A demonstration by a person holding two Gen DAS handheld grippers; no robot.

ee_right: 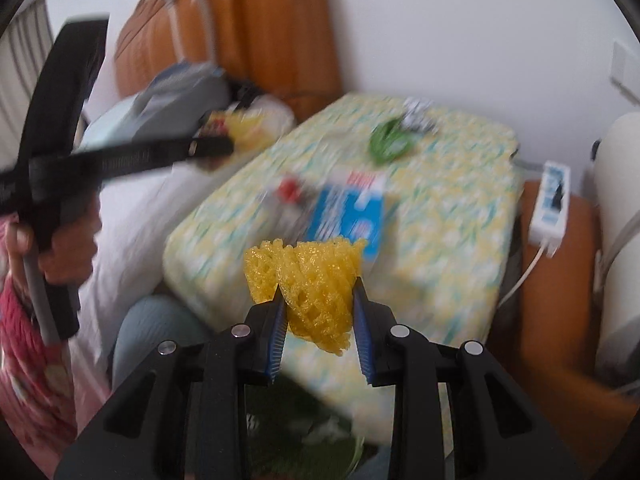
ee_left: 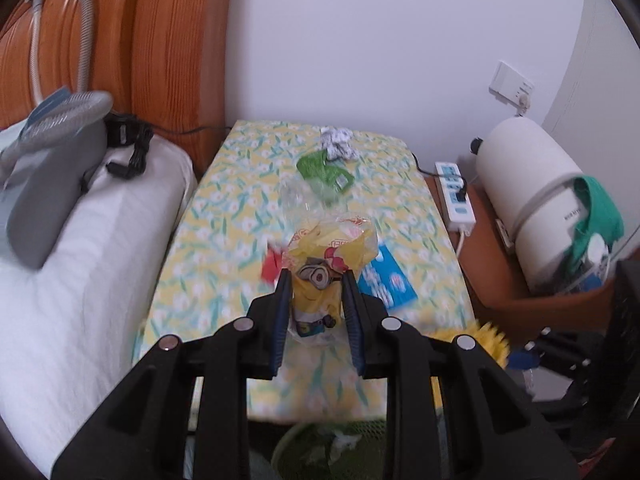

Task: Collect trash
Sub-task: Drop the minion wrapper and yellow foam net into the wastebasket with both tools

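My left gripper (ee_left: 315, 280) is shut on a clear yellow minion wrapper (ee_left: 320, 276), held above the flowered table top (ee_left: 224, 208). My right gripper (ee_right: 318, 290) is shut on a yellow foam net (ee_right: 312, 280), held over the table's near edge; the net also shows in the left wrist view (ee_left: 480, 338). On the table lie a blue packet (ee_left: 386, 280) (ee_right: 348, 216), a red scrap (ee_left: 271, 266) (ee_right: 290, 190), a green wrapper (ee_left: 324, 174) (ee_right: 390, 140) and crumpled white paper (ee_left: 337, 142) (ee_right: 418, 114). A green mesh bin (ee_left: 332, 446) stands below the near edge.
A bed with white bedding (ee_left: 80, 264) and a grey fan (ee_left: 52, 152) lies left of the table. A wooden headboard (ee_left: 160, 48) stands behind. On the right is a brown nightstand (ee_left: 508, 276) with a power strip (ee_left: 456, 194) and a white cylinder appliance (ee_left: 536, 204).
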